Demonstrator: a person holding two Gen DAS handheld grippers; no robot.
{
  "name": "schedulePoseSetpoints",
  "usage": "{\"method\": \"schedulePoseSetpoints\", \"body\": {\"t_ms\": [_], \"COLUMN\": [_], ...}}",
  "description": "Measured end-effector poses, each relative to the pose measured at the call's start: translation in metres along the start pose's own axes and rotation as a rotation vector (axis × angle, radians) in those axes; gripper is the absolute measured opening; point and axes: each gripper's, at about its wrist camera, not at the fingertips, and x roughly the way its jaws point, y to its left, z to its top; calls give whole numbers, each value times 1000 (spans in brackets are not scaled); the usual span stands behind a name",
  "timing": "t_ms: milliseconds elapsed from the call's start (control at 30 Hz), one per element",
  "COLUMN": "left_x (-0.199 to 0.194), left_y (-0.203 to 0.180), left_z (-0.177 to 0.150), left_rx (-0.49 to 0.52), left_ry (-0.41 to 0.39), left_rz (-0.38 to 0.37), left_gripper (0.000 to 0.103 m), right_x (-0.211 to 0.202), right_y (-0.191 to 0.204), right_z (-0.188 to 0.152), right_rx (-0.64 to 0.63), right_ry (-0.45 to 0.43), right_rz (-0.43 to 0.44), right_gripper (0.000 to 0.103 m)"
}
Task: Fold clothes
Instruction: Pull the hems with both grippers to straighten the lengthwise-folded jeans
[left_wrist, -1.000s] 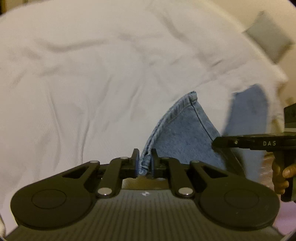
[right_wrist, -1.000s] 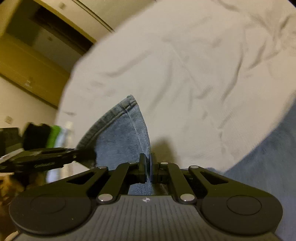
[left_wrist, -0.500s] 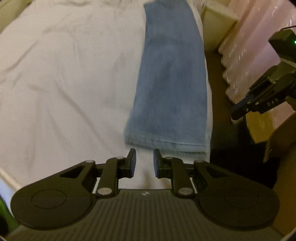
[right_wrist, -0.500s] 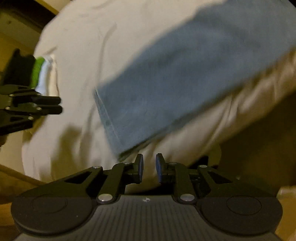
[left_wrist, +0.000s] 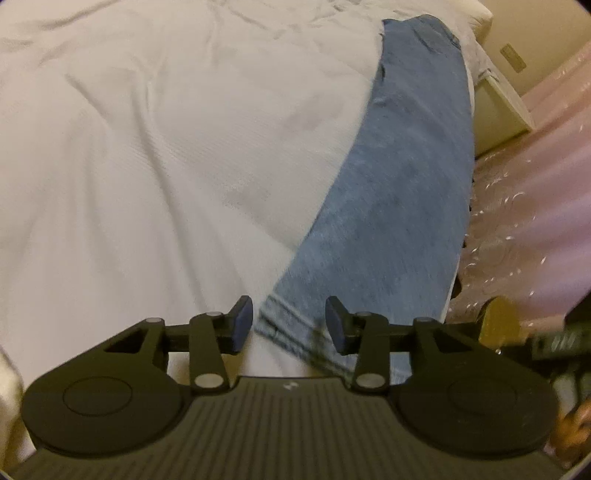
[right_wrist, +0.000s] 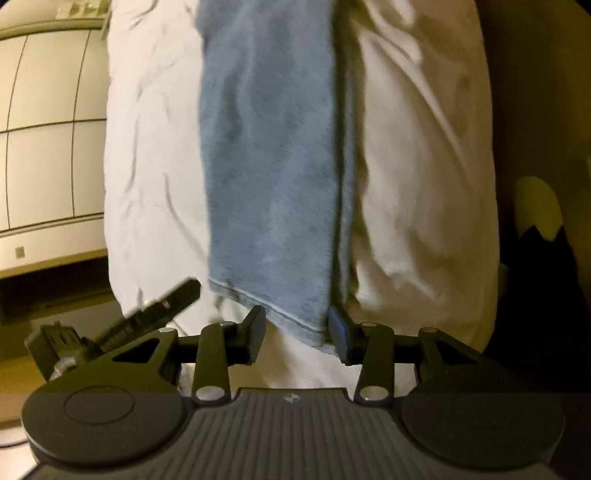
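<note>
Blue jeans (left_wrist: 399, 192) lie stretched out long along the right edge of a white bed (left_wrist: 147, 166), legs stacked, hem nearest me. My left gripper (left_wrist: 289, 325) is open, its fingers straddling the hem from above with nothing held. In the right wrist view the jeans (right_wrist: 269, 155) run away from me up the bed (right_wrist: 413, 184). My right gripper (right_wrist: 297, 332) is open too, its fingers on either side of the hem corner. The left gripper (right_wrist: 162, 306) shows at the lower left of that view.
A white bedside unit (left_wrist: 498, 110) stands beyond the bed at the right, with a pink patterned curtain (left_wrist: 535, 192) beside it. Pale cabinet panels (right_wrist: 48, 129) stand left of the bed. A hand (left_wrist: 572, 435) shows at the lower right edge.
Both grippers were shut on the jeans' hem a second ago. They have let go and opened wider, and the jeans now lie flat along the bed.
</note>
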Motion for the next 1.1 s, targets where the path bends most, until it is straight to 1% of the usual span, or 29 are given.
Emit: {"method": "schedulePoseSetpoints", "body": {"t_ms": [33, 67, 100, 133, 167, 267, 333, 433, 500, 533, 567, 600, 633, 767, 867, 933, 1000, 1033, 1067, 1100], "left_x": [5, 9, 13, 17, 19, 23, 25, 26, 28, 29, 28, 27, 22, -1, -7, 2, 17, 25, 30, 30], "left_y": [1, 2, 3, 3, 4, 12, 15, 18, 17, 16, 14, 12, 10, 9, 4, 1, 0, -2, -4, -7], "left_z": [2, 4, 5, 5, 5, 6, 7, 11, 14, 15, 16, 16, 16, 6, -5, -11, -14, -14, -13, -13], "left_rx": [5, 11, 22, 44, 56, 46, 58, 73, 89, 100, 116, 133, 153, 195, 234, 249, 250, 249, 253, 259], "left_ry": [16, 32, 44, 52, 58, 72, 80, 99, 103, 103, 99, 92, 79, 39, 35, 37, 47, 53, 56, 51], "left_rz": [-14, -28, -35, -27, -25, -47, -51, -42, -62, -70, -71, -73, -78, -122, -136, -103, -49, -20, 4, 21], "left_gripper": [37, 36, 36, 31, 29, 24, 22, 30, 28, 19, 17, 12, 7, 5, 6, 6, 9, 11, 11, 11], "right_x": [3, 6, 10, 13, 16, 26, 32, 35, 35, 35, 36, 36, 36, 26, 25, 26, 38, 45, 48, 49], "right_y": [-2, -5, -6, -8, -9, -16, -21, -21, -17, -14, -10, -6, -1, 19, 18, 12, 12, 14, 18, 24], "right_z": [-1, -2, -3, -3, -3, -4, -4, -5, -8, -9, -10, -10, -11, -19, -26, -24, -21, -20, -19, -18], "right_rx": [14, 28, 36, 39, 46, 81, 109, 122, 113, 95, 72, 40, 13, -91, -96, -87, -113, -132, -151, -171], "right_ry": [-10, -21, -31, -41, -47, -61, -70, -75, -83, -85, -85, -81, -77, -69, -66, -71, -84, -83, -76, -64], "right_rz": [9, 17, 16, 10, 6, -1, -8, -16, -6, -12, -26, -47, -65, -119, -151, -174, -226, -248, -261, -270], "right_gripper": [40, 37, 36, 35, 35, 35, 35, 35, 37, 31, 16, 7, 4, 3, 2, 2, 3, 5, 14, 17]}}
